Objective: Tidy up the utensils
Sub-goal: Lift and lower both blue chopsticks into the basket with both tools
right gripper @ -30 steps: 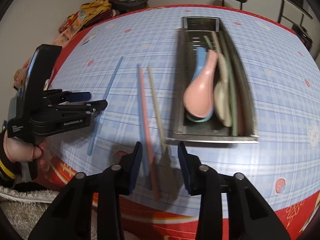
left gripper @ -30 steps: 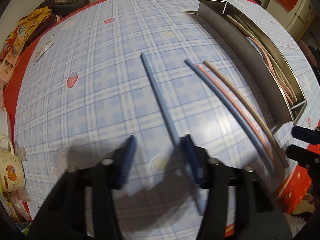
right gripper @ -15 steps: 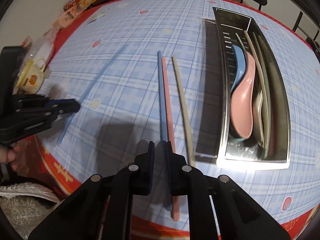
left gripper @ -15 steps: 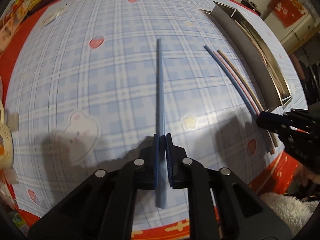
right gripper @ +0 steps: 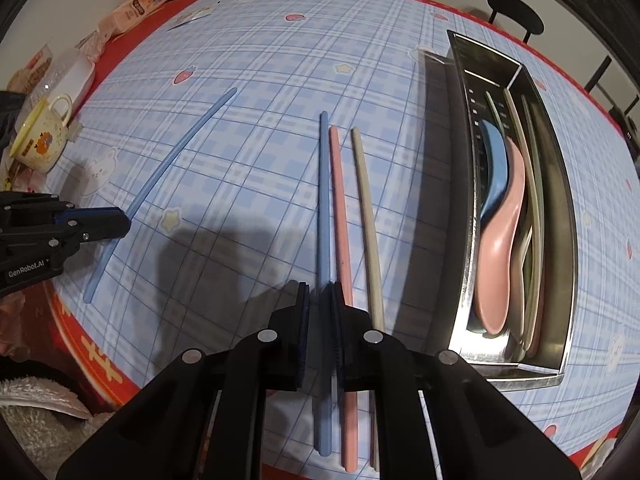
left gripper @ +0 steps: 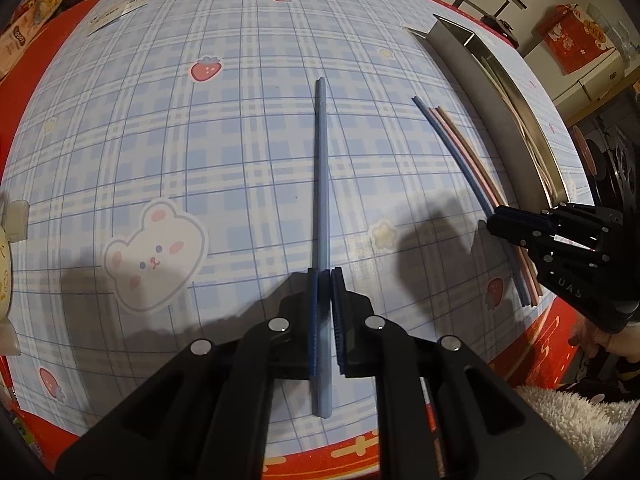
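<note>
My left gripper (left gripper: 325, 274) is shut on a light blue chopstick (left gripper: 321, 184) that lies along the checked tablecloth, gripped near its near end. My right gripper (right gripper: 320, 286) is shut on a darker blue chopstick (right gripper: 323, 200), the leftmost of three lying side by side. A pink chopstick (right gripper: 339, 208) runs just right of it, partly under my right finger, and a beige chopstick (right gripper: 366, 208) lies beyond. The right wrist view also catches the left gripper (right gripper: 120, 222) on the light blue chopstick (right gripper: 180, 152). A steel utensil tray (right gripper: 568, 216) at the right holds pink and blue spoons and several chopsticks.
A yellow mug (right gripper: 40, 140) and snack packets (right gripper: 136, 8) crowd the table's far left edge. The red table border (left gripper: 360, 446) runs close below both grippers. A person's hand (left gripper: 604, 340) holds the right gripper over fleecy fabric.
Both grippers have swung over their chopsticks and shut on them: the left on the light blue one, the right on the darker blue one. The chopsticks still lie on the table.
</note>
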Action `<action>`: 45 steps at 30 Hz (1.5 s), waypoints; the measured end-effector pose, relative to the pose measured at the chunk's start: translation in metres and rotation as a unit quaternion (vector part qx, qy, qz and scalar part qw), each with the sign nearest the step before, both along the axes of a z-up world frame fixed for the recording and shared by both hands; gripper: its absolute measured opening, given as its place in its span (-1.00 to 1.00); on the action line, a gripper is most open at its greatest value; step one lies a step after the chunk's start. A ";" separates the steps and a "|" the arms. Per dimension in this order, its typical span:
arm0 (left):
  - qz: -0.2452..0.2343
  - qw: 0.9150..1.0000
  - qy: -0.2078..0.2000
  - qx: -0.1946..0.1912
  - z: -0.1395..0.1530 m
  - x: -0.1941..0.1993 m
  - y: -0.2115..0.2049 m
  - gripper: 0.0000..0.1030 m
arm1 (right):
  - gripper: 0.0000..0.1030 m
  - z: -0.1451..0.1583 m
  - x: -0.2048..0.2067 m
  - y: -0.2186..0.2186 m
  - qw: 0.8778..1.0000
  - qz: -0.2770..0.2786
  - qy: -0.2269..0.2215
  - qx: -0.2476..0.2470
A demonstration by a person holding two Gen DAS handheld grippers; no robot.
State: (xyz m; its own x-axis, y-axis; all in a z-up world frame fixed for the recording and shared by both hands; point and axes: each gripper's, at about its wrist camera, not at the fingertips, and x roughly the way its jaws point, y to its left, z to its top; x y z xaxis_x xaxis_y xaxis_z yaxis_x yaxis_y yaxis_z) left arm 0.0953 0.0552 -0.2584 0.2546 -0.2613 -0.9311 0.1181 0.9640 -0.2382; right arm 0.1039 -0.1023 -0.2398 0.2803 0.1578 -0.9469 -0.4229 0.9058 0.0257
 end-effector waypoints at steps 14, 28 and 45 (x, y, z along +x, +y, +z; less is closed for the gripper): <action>0.000 1.000 -0.012 -0.003 0.002 -0.004 0.002 -0.74 | -0.78 -0.001 -0.005 -0.002 1.000 -0.006 -0.012 0.014; 0.005 1.000 -0.001 -0.010 0.002 0.001 0.003 -0.79 | -0.87 0.002 -0.008 -0.013 0.997 -0.034 0.014 0.063; 0.040 0.993 -0.031 -0.108 0.044 0.008 0.008 -0.79 | -0.88 0.041 -0.027 -0.060 0.983 -0.085 -0.032 0.161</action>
